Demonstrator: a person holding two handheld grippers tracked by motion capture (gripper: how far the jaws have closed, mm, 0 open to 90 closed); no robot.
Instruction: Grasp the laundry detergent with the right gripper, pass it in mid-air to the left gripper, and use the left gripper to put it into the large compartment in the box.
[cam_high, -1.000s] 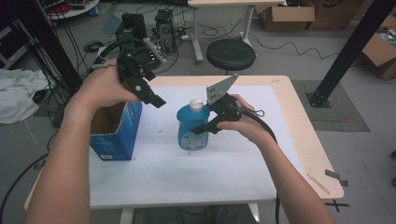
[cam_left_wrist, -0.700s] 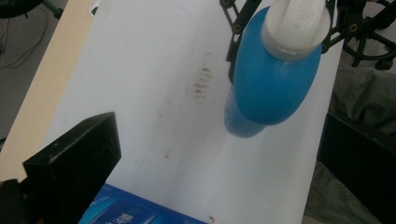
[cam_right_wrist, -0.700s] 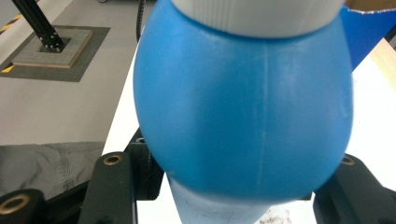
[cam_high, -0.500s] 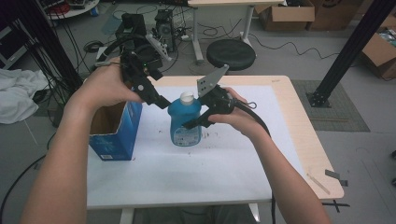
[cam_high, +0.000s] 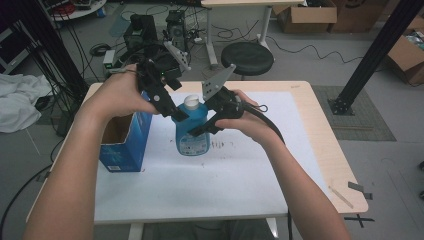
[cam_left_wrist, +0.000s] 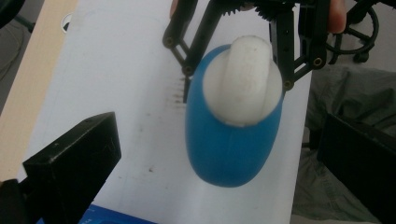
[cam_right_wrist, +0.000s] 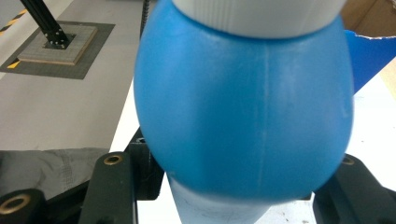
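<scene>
R gripper (cam_high: 197, 131) is clamped on the blue bottle (cam_high: 192, 130), jaws pressed vs its sides. Bottle stands upright on the white sheet (cam_high: 200, 190), mid-table, left of center, just beside the open blue box (cam_high: 122, 142) near the table's (cam_high: 320, 150) left edge.

Change vs 1 s ago: bottle has slid left toward the box, and L gripper (cam_high: 176, 114) has come down from above the box to the white cap (cam_high: 191, 102). Reads as R holding steady while L goes for the cap; cap not gripped yet.

L gripper view: jaws spread wide, cap top (cam_left_wrist: 243, 79) between them with no contact, plus R's linkage (cam_left_wrist: 289, 60) hugging the bottle. R gripper view: bottle body (cam_right_wrist: 243, 107) up close, box corner (cam_right_wrist: 369, 51) behind. High view can't resolve that L gap.
</scene>
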